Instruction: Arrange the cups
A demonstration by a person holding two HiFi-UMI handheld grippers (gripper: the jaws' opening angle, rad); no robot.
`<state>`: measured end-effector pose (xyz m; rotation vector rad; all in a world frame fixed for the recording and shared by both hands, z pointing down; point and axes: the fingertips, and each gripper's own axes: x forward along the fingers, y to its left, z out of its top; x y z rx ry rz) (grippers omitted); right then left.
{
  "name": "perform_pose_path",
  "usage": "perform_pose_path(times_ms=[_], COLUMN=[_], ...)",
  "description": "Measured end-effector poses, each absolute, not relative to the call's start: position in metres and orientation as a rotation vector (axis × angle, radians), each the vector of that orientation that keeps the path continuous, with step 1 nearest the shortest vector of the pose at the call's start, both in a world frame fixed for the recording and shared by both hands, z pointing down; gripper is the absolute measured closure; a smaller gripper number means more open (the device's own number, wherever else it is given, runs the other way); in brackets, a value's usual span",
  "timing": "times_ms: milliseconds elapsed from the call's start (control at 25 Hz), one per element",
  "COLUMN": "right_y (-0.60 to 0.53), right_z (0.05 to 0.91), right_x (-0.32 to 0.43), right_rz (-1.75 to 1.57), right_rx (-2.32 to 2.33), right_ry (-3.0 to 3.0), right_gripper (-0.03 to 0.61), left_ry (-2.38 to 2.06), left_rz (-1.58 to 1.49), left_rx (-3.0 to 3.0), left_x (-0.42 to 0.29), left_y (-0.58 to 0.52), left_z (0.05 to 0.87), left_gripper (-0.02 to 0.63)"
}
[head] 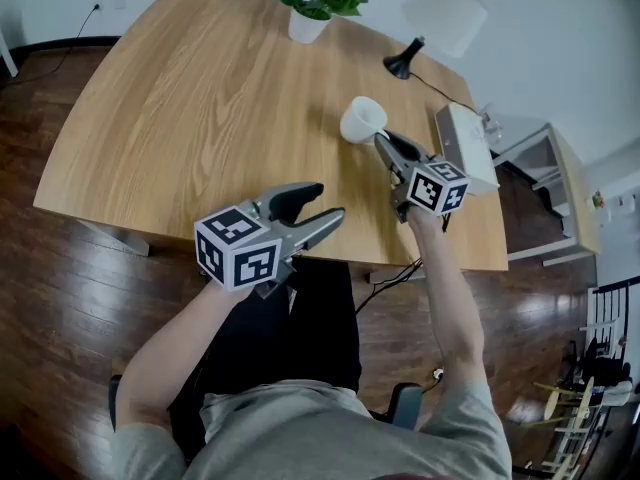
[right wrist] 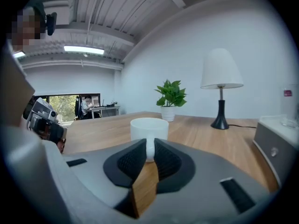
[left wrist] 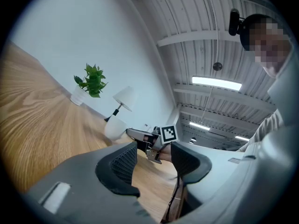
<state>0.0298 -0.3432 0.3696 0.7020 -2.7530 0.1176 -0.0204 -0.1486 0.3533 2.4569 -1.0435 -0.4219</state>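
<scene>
Head view: the right gripper (head: 382, 140) is clenched on the handle of the white cup (head: 362, 119) at two o'clock on the table (head: 180, 98), while the left gripper (head: 330, 201) hangs released and empty at six. Left gripper view: its jaws gape on nothing, with the cup beyond at eleven. Right gripper view: the pads (right wrist: 131, 161) pinch only that thin handle, so I'd carry it level and slowly, minding the plant (right wrist: 170, 96) at twelve, the lamp (right wrist: 220, 80) at one and the drawer box (right wrist: 275, 146) at three.

The cup handle (right wrist: 150, 150) seems mostly hidden within the right claw (right wrist: 149, 143).
</scene>
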Motion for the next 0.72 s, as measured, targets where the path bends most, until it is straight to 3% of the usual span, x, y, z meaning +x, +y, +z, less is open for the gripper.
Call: perform_pose_path(times_ms=[160, 440, 720], right_y=[-0.356, -0.417, -0.457], right_z=[0.346, 0.289, 0.291], right_x=[0.081, 0.234, 0.345], right_rz=[0.118, 0.057, 0.074], right_rx=[0.829, 1.209, 1.424], right_ry=[-2.789, -2.691, -2.480], right_gripper=[0.511, 0.511, 0.511], left_ry=[-1.068, -1.069, -1.069], left_rz=[-0.421, -0.405, -0.398], left_rx=[2.442, 2.454, 2.458], left_x=[-0.029, -0.018, -0.018], left_y=[-0.145, -0.151, -0.151], left_z=[0.356, 0.354, 0.353], left_gripper=[0.376, 0.376, 0.376])
